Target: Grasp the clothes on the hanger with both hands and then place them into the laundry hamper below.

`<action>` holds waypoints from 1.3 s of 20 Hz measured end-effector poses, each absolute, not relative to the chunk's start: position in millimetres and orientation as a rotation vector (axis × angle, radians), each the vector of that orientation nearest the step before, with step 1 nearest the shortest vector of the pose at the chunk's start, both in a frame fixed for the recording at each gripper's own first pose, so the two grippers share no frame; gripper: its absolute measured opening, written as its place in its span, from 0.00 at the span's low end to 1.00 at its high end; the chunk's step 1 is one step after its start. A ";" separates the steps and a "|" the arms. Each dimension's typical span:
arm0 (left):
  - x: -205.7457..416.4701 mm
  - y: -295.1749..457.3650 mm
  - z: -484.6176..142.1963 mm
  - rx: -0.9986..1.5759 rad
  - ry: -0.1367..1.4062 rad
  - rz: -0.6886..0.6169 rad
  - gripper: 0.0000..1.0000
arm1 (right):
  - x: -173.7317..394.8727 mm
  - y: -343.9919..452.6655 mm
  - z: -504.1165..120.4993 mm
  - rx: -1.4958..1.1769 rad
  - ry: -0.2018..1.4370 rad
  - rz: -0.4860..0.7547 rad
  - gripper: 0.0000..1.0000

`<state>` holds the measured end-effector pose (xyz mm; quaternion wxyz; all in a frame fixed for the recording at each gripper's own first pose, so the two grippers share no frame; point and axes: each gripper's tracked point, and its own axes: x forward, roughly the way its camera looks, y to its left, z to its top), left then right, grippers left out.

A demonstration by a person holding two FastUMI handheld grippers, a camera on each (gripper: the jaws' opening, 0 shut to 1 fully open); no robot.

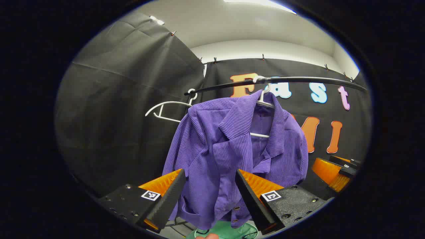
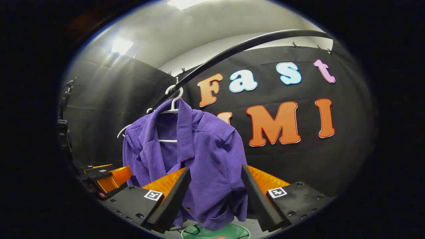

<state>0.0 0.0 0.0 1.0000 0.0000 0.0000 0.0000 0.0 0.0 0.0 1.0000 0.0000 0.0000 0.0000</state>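
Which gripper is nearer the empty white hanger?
Left, probably. The left gripper faces the purple ribbed shirt's hanger-side; the right gripper faces its far side from the empty white hanger.

L tongs [image 1: 209, 196]: two wedge-shaped fingers w/ ribbed outer sides, each on a flat black block w/ small screws and a square b/w marker tag near its inner corner. R tongs [image 2: 215, 196]: same build, same tags, screws along block edges. In the left gripper view the R unit shows farther off as a ribbed curved shell w/ black top parts.
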 end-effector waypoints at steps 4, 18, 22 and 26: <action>-1.6 2.1 -1.3 -0.003 -0.002 0.021 0.95 | -2.5 -3.3 -0.1 0.010 0.001 0.016 0.93; -4.0 -1.4 -3.4 0.000 -0.003 0.037 0.92 | 6.1 12.0 -5.2 0.010 0.008 0.082 0.94; 1.7 -2.1 -1.9 -0.003 -0.014 0.020 0.92 | 13.6 38.3 -4.1 0.020 -0.006 0.146 0.93; 3.2 0.2 -4.3 -0.023 -0.007 0.006 0.92 | 34.8 65.9 -19.7 0.015 0.017 0.191 0.93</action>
